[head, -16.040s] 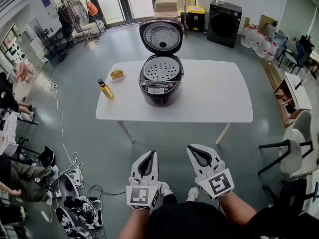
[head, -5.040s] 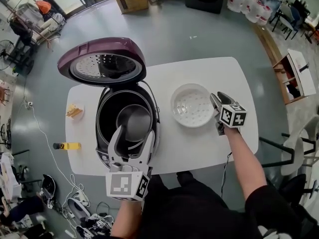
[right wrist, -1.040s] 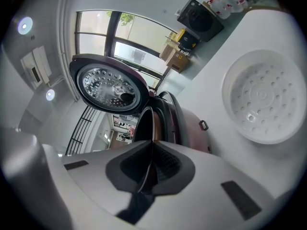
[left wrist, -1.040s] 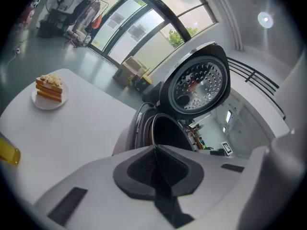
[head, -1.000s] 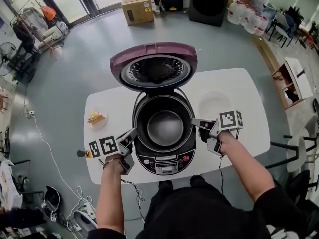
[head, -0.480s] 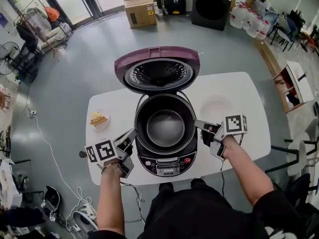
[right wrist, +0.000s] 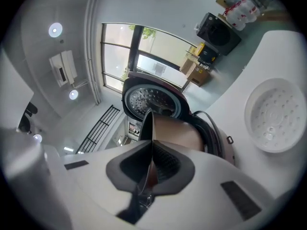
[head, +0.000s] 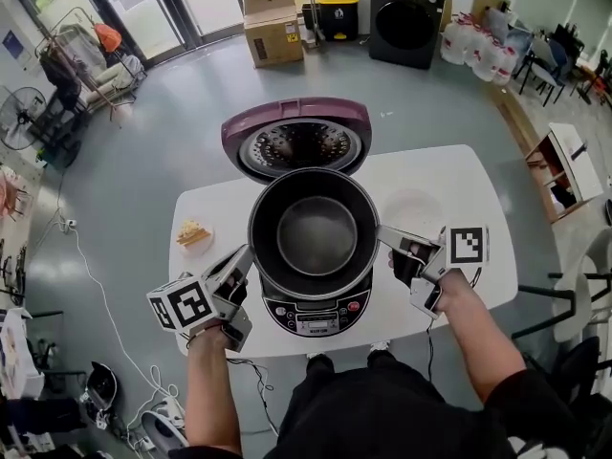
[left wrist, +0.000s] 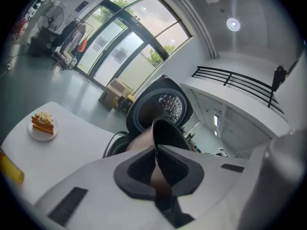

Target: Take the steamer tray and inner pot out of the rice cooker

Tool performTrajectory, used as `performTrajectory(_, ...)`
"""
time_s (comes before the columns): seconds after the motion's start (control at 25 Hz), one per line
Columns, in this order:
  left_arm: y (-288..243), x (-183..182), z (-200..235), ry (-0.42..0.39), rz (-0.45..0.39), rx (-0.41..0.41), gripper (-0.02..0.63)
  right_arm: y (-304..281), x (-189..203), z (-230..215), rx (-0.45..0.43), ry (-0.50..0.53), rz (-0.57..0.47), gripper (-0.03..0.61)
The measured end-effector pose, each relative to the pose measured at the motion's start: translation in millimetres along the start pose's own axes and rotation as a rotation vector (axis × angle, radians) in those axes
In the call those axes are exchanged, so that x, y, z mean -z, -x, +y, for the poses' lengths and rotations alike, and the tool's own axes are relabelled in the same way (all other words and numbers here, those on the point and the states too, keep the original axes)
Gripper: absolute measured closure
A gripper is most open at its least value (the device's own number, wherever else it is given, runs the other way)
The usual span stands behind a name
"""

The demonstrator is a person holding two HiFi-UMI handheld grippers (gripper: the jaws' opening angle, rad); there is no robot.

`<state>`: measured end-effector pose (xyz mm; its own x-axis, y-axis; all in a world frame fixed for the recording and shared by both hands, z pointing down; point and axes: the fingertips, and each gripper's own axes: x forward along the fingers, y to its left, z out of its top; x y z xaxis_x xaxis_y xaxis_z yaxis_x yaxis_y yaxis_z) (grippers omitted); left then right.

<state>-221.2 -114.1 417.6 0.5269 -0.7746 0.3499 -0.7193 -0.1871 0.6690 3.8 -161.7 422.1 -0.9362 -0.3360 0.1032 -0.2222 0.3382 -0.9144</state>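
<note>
The inner pot (head: 314, 234) is up out of its seat now. A second ago it sat deep in the rice cooker (head: 317, 316), its rim level with the housing. Now the rim stands above the body and covers most of the opening in the head view. Both grippers have risen with it.

The left gripper (head: 246, 253) pinches the pot's rim on the left side. In its own view the jaws are nearly together, with the thin dark wall of the pot (left wrist: 168, 133) between the pads. The right gripper (head: 383, 233) does the same on the opposite side, jaws narrow on the rim (right wrist: 175, 133).

From the right gripper view the pot's lower part seems still to be inside the cooker's mouth, though I can't be sure it hasn't cleared.

The cooker's purple lid (head: 296, 142) stands open behind. The white steamer tray (right wrist: 276, 114), which sat in the cooker at the start, lies on the bench (head: 469, 175) to the right of the cooker, where it was a second ago. A plate of cake (left wrist: 43, 123) sits on the bench's left side.
</note>
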Motion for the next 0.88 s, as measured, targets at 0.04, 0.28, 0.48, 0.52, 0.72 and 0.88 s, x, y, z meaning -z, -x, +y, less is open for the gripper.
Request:
performTrajectory(0.04,3,-2,-6,-0.013,-0.014,-0.002,0.595,4,-2,6,-0.003,0.009,-0.007,0.569)
performTrajectory(0.28,-4,-3,-59,-0.088,-0.066,0.01,0.589,49,-22,29,-0.041,0.063,-0.044,0.565)
performTrajectory(0.48,-28,14,-102,-0.128,-0.065,0.039,0.588,99,-39,23,-0.019,0.081,-0.098,0.565)
performTrajectory(0.52,-36,18,-112,-0.132,-0.062,0.048,0.588,111,-43,21,-0.015,0.083,-0.112,0.565)
performTrajectory(0.72,-82,38,-160,-0.132,-0.043,0.098,0.588,176,-67,5,0.034,0.1,-0.183,0.565)
performTrajectory(0.88,-127,64,-196,-0.115,-0.017,0.159,0.588,236,-81,-16,0.101,0.082,-0.263,0.566)
